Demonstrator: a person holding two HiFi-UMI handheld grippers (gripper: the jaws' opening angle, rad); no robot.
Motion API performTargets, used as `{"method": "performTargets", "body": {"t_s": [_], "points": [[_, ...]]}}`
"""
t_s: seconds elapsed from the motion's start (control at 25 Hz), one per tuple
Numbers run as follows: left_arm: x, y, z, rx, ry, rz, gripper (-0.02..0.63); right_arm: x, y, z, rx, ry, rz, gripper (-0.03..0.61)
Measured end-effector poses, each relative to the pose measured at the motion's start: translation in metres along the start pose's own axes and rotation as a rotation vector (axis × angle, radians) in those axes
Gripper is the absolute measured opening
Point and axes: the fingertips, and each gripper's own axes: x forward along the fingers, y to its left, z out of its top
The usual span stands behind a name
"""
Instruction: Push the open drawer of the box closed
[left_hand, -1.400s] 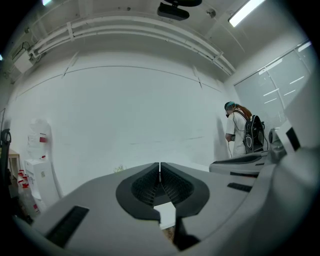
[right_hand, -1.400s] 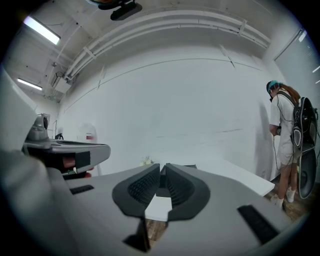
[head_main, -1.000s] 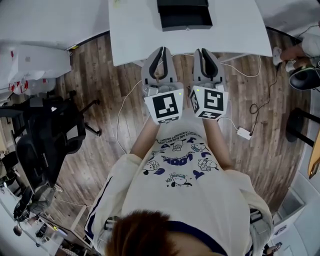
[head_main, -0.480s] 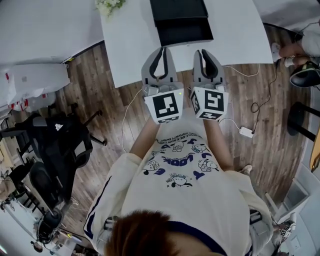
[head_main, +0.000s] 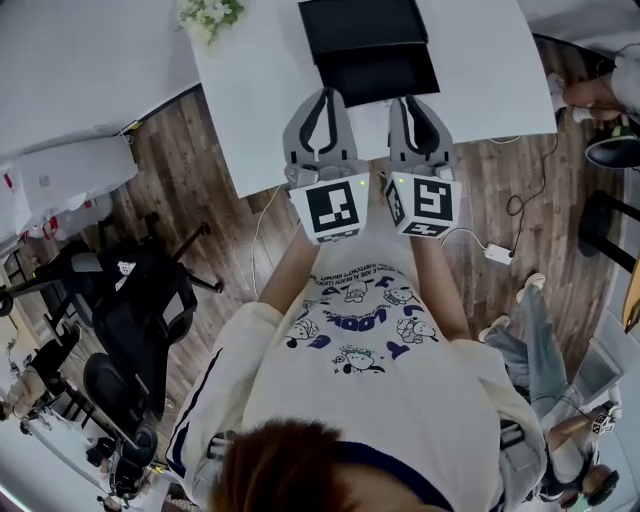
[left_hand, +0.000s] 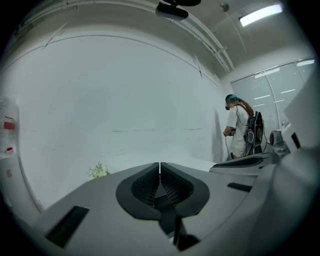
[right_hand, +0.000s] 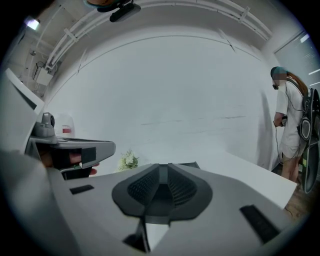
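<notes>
Drawer (head_main: 376, 73) open; left gripper (head_main: 322, 96), right gripper (head_main: 416, 101) side by side, jaws clenched, empty

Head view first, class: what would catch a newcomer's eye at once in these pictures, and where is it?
Two grey grippers, the left gripper and right gripper, point side by side at mid-picture, jaws closed on nothing. Just beyond them a black box sits on the white table, its drawer pulled open toward the person. White flowers mark the table's far left.
</notes>
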Motion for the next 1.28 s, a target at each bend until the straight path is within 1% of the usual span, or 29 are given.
{"method": "performTargets", "body": {"t_s": [0.08, 0.16, 0.4, 0.64, 1.28], "points": [[0.009, 0.005, -0.005, -0.001, 0.013, -0.01, 0.02, 0.01, 0.001, -0.004, 0.001, 0.015, -0.003, 0.053], [0.015, 0.008, -0.01, -0.003, 0.026, -0.02, 0.02, 0.016, 0.001, -0.008, 0.005, 0.028, -0.004, 0.092], [0.024, 0.007, -0.024, -0.01, 0.06, -0.049, 0.02, 0.022, -0.003, -0.027, 0.009, 0.082, -0.029, 0.095], [0.031, 0.006, -0.039, -0.018, 0.09, -0.061, 0.02, 0.026, -0.01, -0.048, 0.016, 0.135, -0.04, 0.109], [0.044, -0.001, -0.073, -0.026, 0.16, -0.048, 0.02, 0.036, -0.018, -0.1, 0.037, 0.238, -0.012, 0.126]]}}
